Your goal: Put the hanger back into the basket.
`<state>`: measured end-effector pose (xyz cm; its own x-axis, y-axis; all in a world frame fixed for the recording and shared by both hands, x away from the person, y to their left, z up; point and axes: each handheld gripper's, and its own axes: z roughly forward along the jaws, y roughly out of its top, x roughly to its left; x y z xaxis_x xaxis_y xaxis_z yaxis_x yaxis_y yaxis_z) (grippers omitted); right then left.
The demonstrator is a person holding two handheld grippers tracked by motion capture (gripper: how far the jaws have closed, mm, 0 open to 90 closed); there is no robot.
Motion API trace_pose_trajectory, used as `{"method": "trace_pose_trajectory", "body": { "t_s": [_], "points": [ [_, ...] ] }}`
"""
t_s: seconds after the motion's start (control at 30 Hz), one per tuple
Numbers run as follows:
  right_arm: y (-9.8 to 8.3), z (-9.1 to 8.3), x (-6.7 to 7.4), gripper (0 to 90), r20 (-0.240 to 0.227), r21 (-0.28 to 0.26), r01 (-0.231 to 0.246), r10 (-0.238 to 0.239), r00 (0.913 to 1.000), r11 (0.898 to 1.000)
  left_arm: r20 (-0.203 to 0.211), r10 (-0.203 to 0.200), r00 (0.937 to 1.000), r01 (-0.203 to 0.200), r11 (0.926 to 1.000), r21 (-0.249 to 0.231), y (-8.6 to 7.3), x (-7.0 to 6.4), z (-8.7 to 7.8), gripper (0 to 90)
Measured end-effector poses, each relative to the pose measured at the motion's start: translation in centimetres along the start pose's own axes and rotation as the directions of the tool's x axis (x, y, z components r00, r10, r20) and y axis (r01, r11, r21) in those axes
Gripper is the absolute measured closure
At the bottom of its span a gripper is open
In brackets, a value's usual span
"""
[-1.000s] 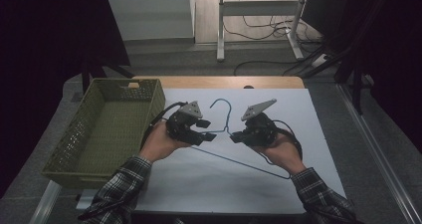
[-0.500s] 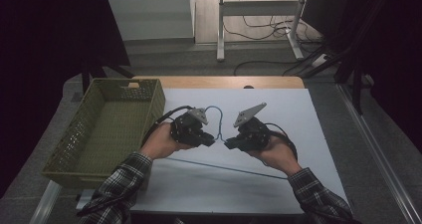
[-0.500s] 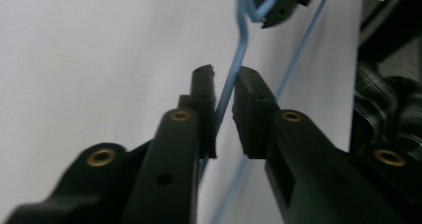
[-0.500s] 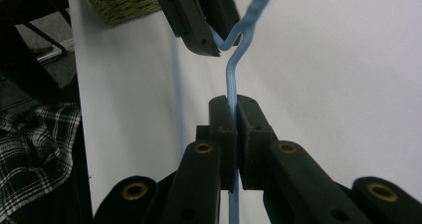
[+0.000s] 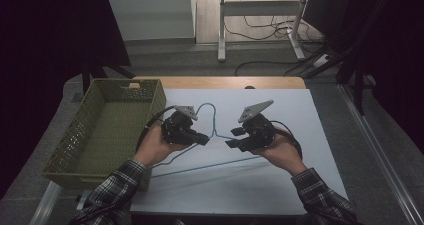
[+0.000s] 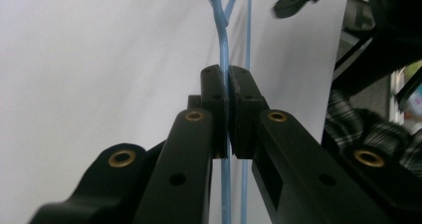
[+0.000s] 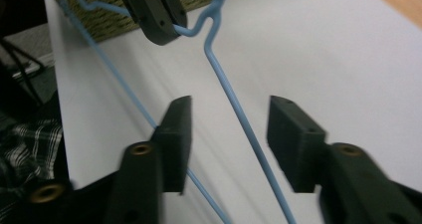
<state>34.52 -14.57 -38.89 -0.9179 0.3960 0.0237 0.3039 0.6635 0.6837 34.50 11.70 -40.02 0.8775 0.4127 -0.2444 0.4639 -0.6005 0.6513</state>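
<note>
A blue wire hanger (image 5: 214, 121) lies across the middle of the white sheet (image 5: 300, 115), its hook pointing away from me. My left gripper (image 5: 204, 139) is shut on the left shoulder just beside the twisted neck. In the left gripper view the pads (image 6: 215, 109) pinch the blue wire (image 6: 223, 40) between them. My right gripper (image 5: 232, 138) is open just right of the neck. In the right gripper view its jaws (image 7: 233, 122) stand wide apart, with the hanger's right shoulder wire (image 7: 225, 84) running between them untouched, and the left gripper (image 7: 158, 12) is beyond.
An olive woven basket (image 5: 70, 150) stands at the left edge of the table, close to my left hand. The wooden table edge (image 5: 220, 82) runs along the back. Cables (image 5: 260, 25) and a desk frame (image 5: 221, 30) are on the floor beyond.
Both hands and the hanger have shifted left, toward the basket, and the two grippers have come closer together at the hanger's neck.
</note>
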Motion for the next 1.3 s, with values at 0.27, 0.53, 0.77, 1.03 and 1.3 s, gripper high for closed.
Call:
{"method": "trace_pose_trajectory", "body": {
  "t_s": [0.27, 0.53, 0.77, 1.03, 1.3],
  "points": [
    [-0.4, -2.1, -0.1, 23.2, 0.023, -0.068, -0.045, 0.046, 0.9987, 0.997, -0.019, -0.099, 0.9949, 0.098, 0.9935, -0.058, 0.0, 0.9, -1.9, 87.5],
    [-1.6, -3.8, 0.0, 13.3, 0.027, -0.13, -0.107, 0.111, 0.9934, 0.986, -0.068, -0.16, 0.9848, 0.151, 0.9803, -0.128, 0.5, 1.4, -5.1, 87.5],
    [-3.0, -4.6, -0.2, 9.2, 0.038, -0.153, -0.139, 0.146, 0.9885, 0.978, -0.127, -0.195, 0.9725, 0.171, 0.969, -0.178, 0.0, 2.3, -8.1, 87.5],
    [-4.3, -4.8, -0.3, 7.8, 0.044, -0.173, -0.174, 0.184, 0.9819, 0.969, -0.213, -0.249, 0.9447, 0.201, 0.9531, -0.227, -2.1, 3.8, -11.2, 87.5],
    [-5.6, -4.4, -0.3, 7.5, 0.037, -0.179, -0.202, 0.212, 0.9766, 0.963, -0.289, -0.312, 0.905, 0.237, 0.9343, -0.267, -4.9, 5.2, -14.2, 87.5]
  ]
}}
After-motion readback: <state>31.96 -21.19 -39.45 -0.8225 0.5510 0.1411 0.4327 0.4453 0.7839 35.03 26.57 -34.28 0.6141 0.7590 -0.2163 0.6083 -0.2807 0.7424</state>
